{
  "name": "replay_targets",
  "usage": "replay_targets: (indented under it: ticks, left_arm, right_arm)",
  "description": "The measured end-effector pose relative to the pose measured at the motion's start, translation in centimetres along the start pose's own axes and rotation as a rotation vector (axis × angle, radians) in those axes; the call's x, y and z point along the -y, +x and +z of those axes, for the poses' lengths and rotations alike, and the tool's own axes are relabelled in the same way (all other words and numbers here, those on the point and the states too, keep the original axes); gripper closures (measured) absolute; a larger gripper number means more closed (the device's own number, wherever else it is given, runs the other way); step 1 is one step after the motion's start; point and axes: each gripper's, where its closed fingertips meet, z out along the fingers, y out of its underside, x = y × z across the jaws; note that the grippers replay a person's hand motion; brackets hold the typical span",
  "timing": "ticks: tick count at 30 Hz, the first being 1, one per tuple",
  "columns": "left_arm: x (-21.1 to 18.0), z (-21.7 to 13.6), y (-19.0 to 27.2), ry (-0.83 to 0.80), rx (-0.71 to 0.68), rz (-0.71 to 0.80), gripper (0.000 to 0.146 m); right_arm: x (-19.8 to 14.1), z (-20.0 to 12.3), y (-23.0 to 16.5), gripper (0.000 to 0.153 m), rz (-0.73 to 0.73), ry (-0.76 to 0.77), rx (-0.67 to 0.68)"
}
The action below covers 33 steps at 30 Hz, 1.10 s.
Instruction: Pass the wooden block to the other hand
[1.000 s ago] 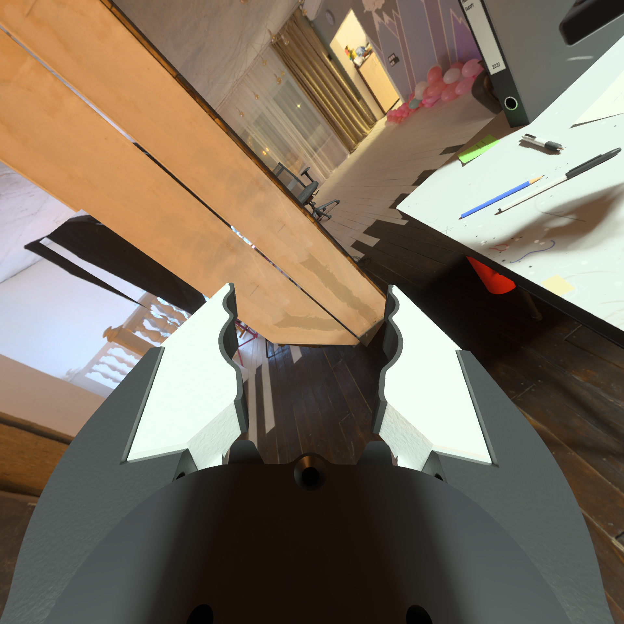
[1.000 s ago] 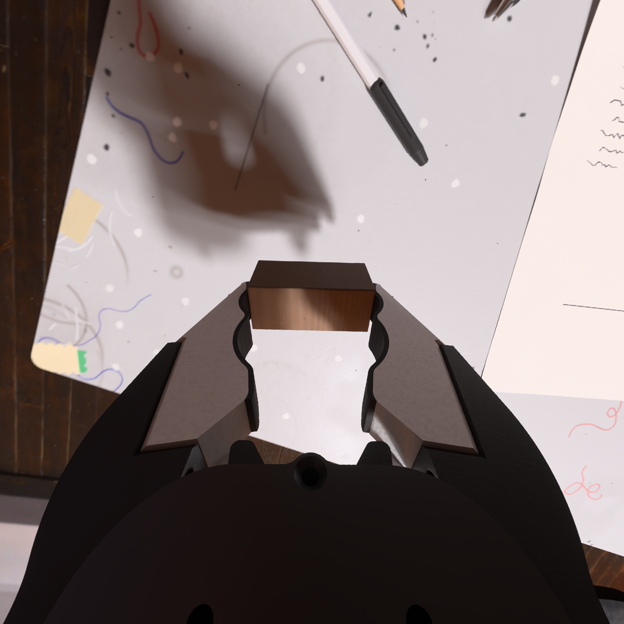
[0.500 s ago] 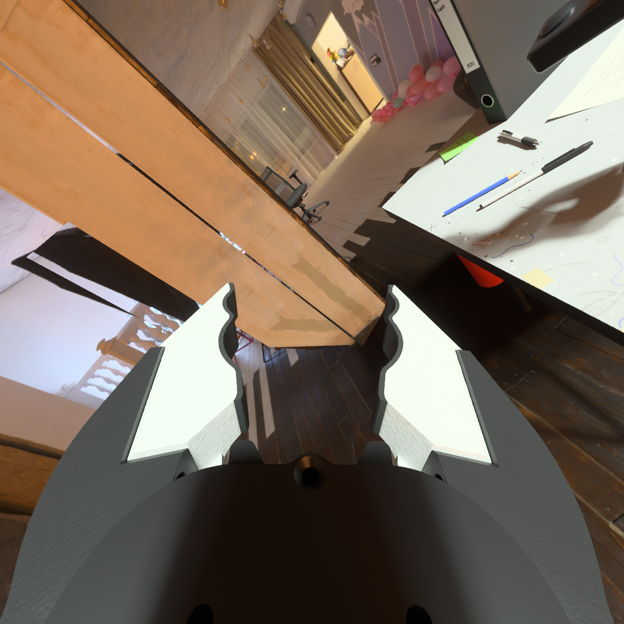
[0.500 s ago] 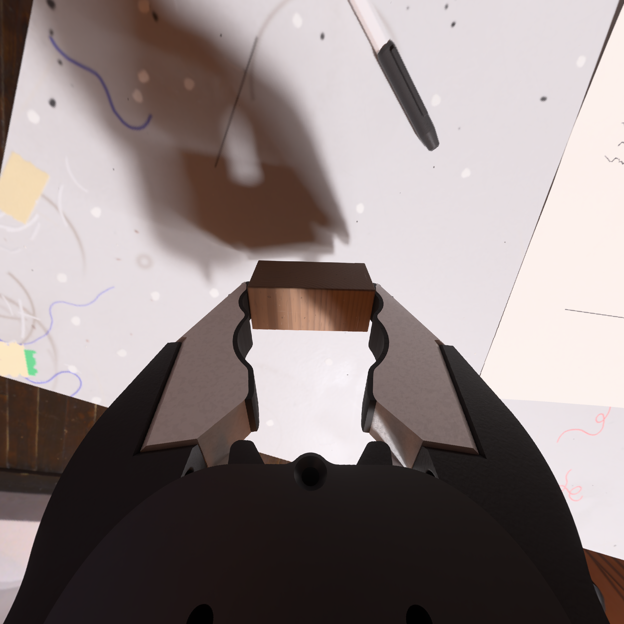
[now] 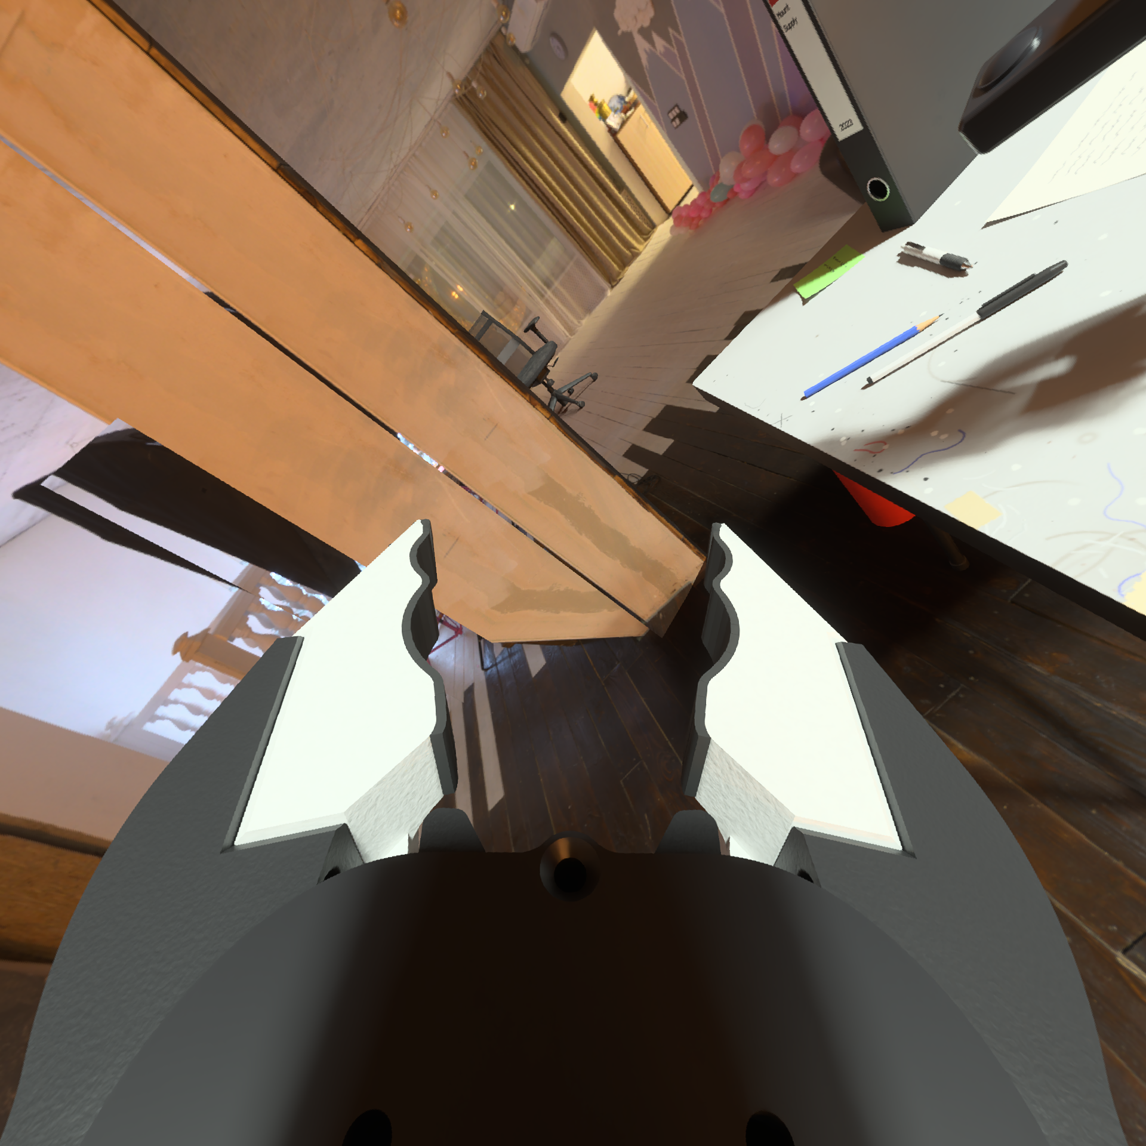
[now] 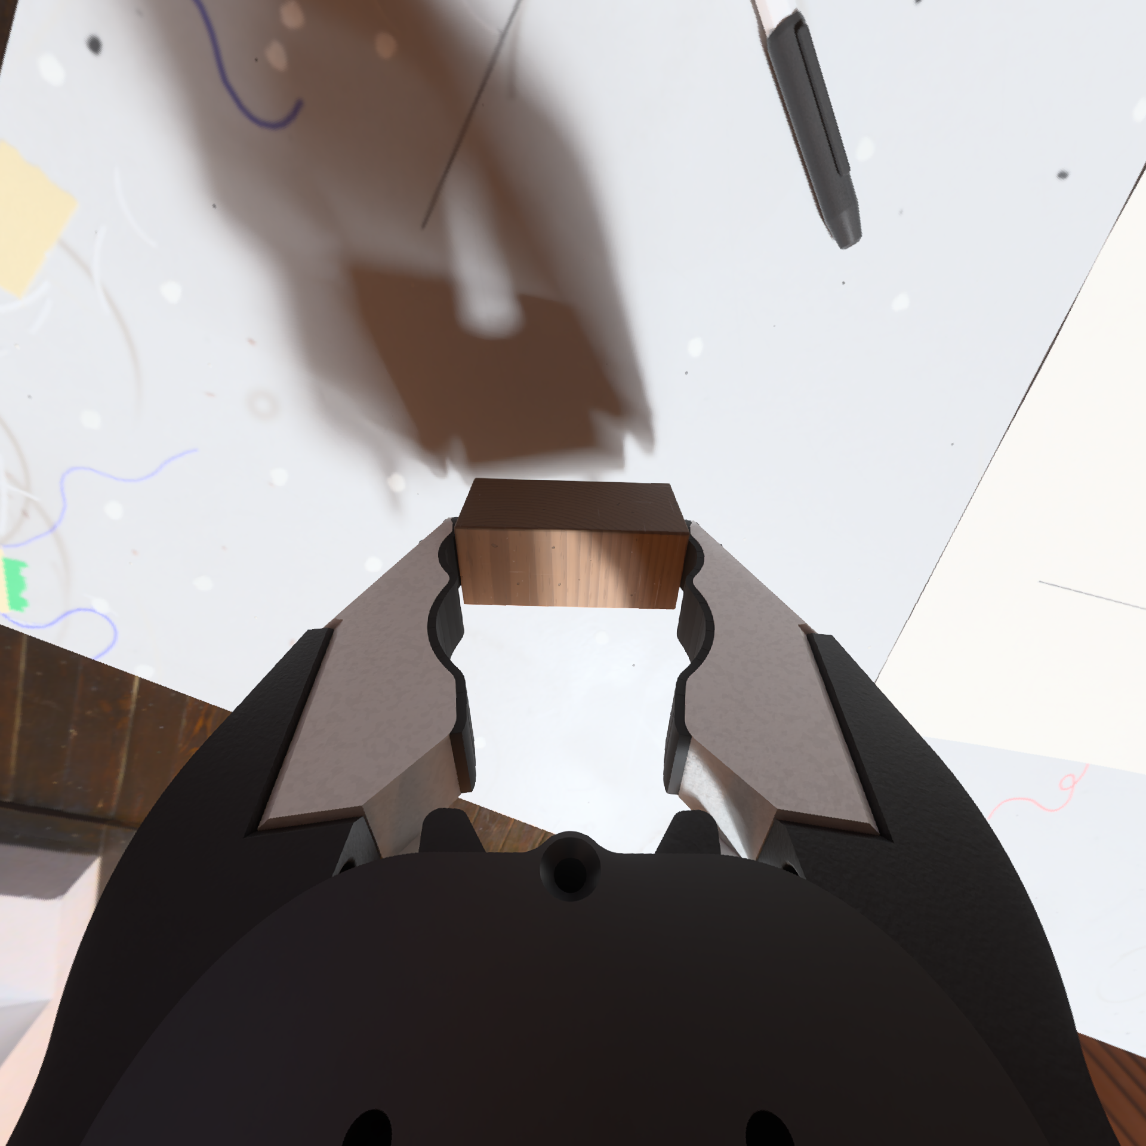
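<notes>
In the right wrist view my right gripper [image 6: 570,539] is shut on the wooden block [image 6: 570,558], a small brown rectangular piece clamped between the two fingertips. It hangs above the white desk mat [image 6: 713,347], where its dark shadow falls. In the left wrist view my left gripper [image 5: 570,546] is open and empty, tilted and pointing off past the desk toward the room. The block and the right gripper do not show in the left wrist view.
A black-capped pen [image 6: 812,124] lies on the mat ahead of the block, a paper sheet [image 6: 1054,496] to the right. The left wrist view shows the desk corner [image 5: 930,421] with a blue pencil [image 5: 868,359], pen [image 5: 967,322], marker [image 5: 936,257], green note [image 5: 828,273] and grey binder [image 5: 868,124].
My right gripper has come closer to the mat and tilted with the block; the pen and shadow loom larger. The left gripper's view shifted slightly, bringing more of the desk into sight.
</notes>
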Motion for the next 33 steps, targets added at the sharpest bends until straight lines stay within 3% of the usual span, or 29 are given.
replay_targets:
  ticks: [9,19,28,33]
  left_arm:
    - [0.2,0.0,0.5,0.005,-0.012,0.017,0.059]
    - [-0.5,0.8,1.3,-0.025,-0.016,0.054,0.059]
    - [-2.5,3.1,2.7,-0.103,-0.018,0.105,0.058]
    - [-2.7,3.5,3.3,-0.105,-0.024,0.129,0.058]
  right_arm:
    - [-0.6,-0.3,-0.1,0.083,-0.168,0.000,-0.013]
    - [-0.1,-1.1,-1.8,0.083,-0.859,0.069,0.075]
    - [-0.6,-0.1,-0.4,0.083,-1.023,0.054,0.078]
    - [-1.1,0.5,0.7,0.083,-1.066,-0.059,0.028]
